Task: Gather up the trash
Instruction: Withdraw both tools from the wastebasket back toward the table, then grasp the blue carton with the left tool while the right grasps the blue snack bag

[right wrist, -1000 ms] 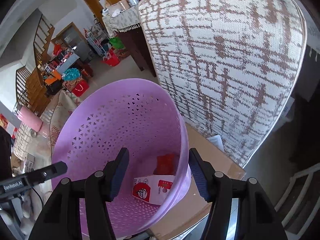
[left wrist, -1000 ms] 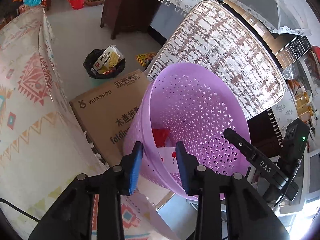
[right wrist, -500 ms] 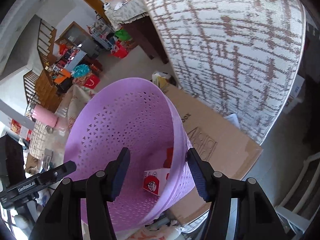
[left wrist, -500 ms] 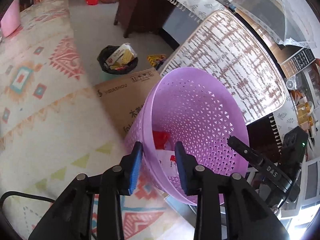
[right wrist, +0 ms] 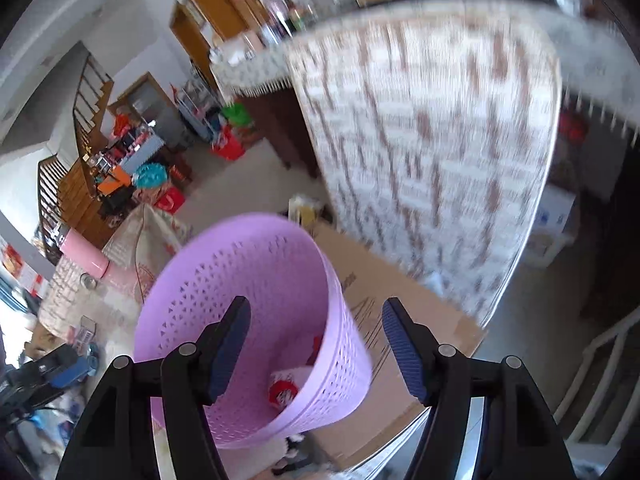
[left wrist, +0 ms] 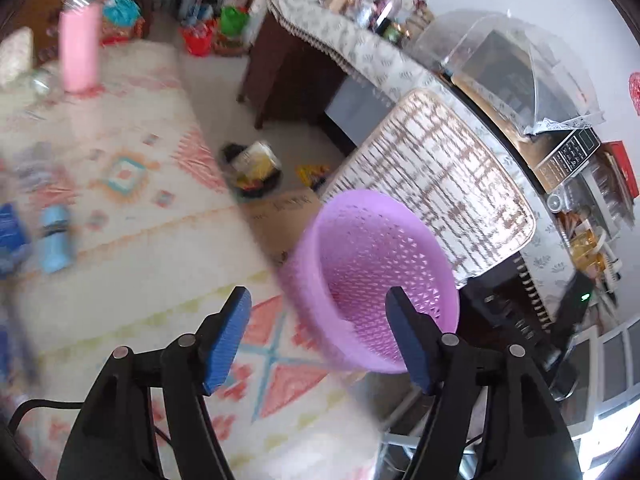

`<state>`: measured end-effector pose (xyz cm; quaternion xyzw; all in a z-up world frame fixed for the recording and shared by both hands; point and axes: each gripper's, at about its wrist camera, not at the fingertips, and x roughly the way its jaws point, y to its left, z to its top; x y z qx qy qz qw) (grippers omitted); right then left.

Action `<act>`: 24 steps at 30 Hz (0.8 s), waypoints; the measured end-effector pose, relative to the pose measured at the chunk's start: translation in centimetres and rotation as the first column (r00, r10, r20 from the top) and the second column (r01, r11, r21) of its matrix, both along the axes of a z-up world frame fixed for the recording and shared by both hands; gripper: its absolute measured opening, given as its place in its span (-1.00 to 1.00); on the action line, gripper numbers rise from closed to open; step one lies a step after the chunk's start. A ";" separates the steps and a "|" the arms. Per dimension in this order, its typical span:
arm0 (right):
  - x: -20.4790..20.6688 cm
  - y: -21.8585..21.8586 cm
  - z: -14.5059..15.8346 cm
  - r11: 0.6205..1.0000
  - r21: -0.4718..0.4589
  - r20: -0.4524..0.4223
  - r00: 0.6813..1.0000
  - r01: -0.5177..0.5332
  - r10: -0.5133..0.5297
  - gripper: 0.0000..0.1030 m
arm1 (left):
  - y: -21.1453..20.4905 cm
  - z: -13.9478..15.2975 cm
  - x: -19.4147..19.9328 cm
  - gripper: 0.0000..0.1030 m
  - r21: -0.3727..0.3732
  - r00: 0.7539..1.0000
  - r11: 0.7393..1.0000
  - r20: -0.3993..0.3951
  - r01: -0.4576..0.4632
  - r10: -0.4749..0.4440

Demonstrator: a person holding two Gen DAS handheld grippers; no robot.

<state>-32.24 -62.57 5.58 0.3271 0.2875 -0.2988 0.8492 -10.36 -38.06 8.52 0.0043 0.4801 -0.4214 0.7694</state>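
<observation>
- The left tool (left wrist: 316,336) was opening, nothing between its blue pads.
- The right tool (right wrist: 314,346) was opening too, gripping nothing.
- The purple basket (right wrist: 256,280) stood just ahead of both tools, with a red-and-white packet (right wrist: 284,386) at its bottom.
- A cardboard box (right wrist: 404,312) lay beside the basket.

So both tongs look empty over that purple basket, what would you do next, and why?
Probably swing the left tongs toward the blue items lying on the patterned cloth, likely the next trash. Their jaws are opening with nothing between them, and the purple basket already holds a red and white pack. The right tongs are empty too, their jaws opening.
</observation>
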 end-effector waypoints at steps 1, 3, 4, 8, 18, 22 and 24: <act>-0.2 0.7 0.8 0.999 -0.034 0.007 1.000 -0.005 0.006 0.41 | 1.5 0.8 -0.8 0.33 0.007 0.999 1.000 0.044 -0.014 0.014; -0.3 2.7 2.6 0.994 -0.103 0.026 0.999 -0.033 0.036 0.41 | 4.1 1.7 -1.7 0.33 0.015 0.994 0.999 0.106 -0.036 0.034; -0.2 3.6 3.4 0.990 -0.127 0.036 0.998 -0.052 0.057 0.41 | 5.5 2.0 -2.1 0.33 0.023 0.989 0.998 0.138 -0.050 0.047; 1.1 8.3 5.5 0.966 -0.186 0.069 0.979 -0.178 0.194 0.42 | 12.6 2.8 -2.9 0.33 0.058 0.961 0.985 0.233 -0.165 0.147; 9.8 21.8 3.6 0.810 -0.133 -0.012 0.818 -0.571 0.575 0.50 | 28.8 -0.1 0.2 0.33 0.121 0.836 0.845 0.273 -0.521 0.476; 13.5 25.9 2.1 0.748 -0.093 -0.017 0.752 -0.658 0.659 0.50 | 30.5 -2.9 2.4 0.33 0.152 0.836 0.828 0.214 -0.539 0.505; 15.4 27.5 1.6 0.723 -0.067 -0.014 0.725 -0.688 0.689 0.50 | 30.2 -4.2 3.4 0.33 0.165 0.850 0.838 0.194 -0.520 0.489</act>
